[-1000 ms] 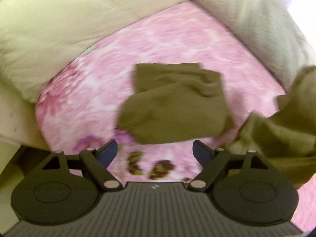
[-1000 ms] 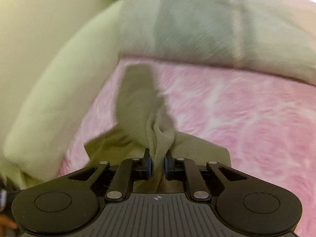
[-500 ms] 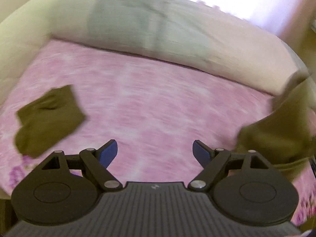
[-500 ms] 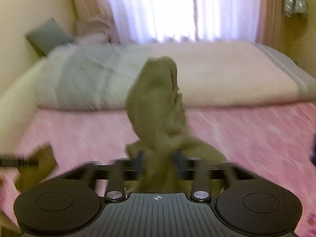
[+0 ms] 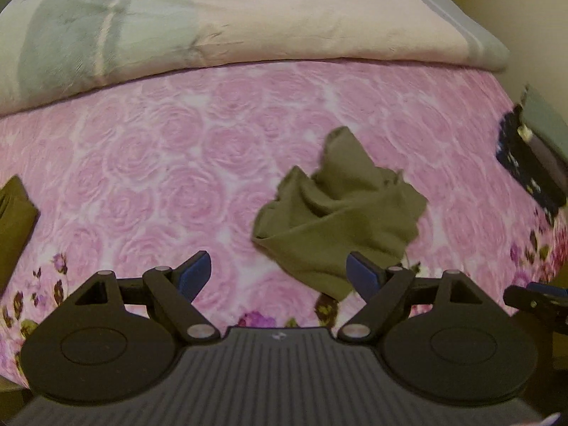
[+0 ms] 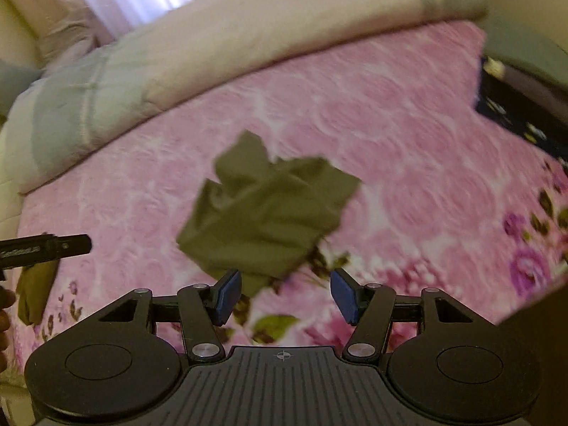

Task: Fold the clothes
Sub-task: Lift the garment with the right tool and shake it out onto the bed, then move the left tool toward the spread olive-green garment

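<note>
Pink rose-patterned bedspread (image 5: pixel 177 177) fills both views, with a folded pale green and cream quilt (image 5: pixel 213 21) along its far edge. On it lies a crumpled olive garment (image 5: pixel 337 220), loose and unheld, just ahead of both tools. Left gripper (image 5: pixel 278 271) is spread wide and holds nothing; right gripper (image 6: pixel 285 294) is likewise released, its blue pads apart just short of the cloth's near corner. A second, folded olive piece (image 5: pixel 12 227) sits at the left edge.
</note>
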Demonstrator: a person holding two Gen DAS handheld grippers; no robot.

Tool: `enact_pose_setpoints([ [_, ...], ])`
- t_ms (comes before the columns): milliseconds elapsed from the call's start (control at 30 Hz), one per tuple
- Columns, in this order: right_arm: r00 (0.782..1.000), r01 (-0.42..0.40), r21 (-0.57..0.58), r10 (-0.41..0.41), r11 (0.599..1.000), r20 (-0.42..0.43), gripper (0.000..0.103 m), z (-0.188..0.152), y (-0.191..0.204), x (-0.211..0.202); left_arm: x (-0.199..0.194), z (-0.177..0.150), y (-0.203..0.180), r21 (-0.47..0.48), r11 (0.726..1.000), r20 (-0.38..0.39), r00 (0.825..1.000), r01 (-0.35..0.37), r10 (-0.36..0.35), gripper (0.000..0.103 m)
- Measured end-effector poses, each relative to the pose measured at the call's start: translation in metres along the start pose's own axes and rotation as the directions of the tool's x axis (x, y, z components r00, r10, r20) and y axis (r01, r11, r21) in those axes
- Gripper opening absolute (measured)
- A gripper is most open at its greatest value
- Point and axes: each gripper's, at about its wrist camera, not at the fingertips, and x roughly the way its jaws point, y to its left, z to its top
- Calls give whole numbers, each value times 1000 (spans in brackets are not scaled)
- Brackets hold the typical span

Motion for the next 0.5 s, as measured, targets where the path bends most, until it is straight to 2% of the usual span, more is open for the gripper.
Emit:
enact_pose_setpoints([
  [267, 1000, 12, 88, -14, 996, 24, 59, -16, -1, -1, -9, 1, -15, 113, 994, 30, 1000, -1, -3, 81],
  [500, 999, 30, 96, -33, 995, 26, 59, -35, 28, 1, -29, -10, 8, 153, 988, 50, 999, -9, 1, 81],
])
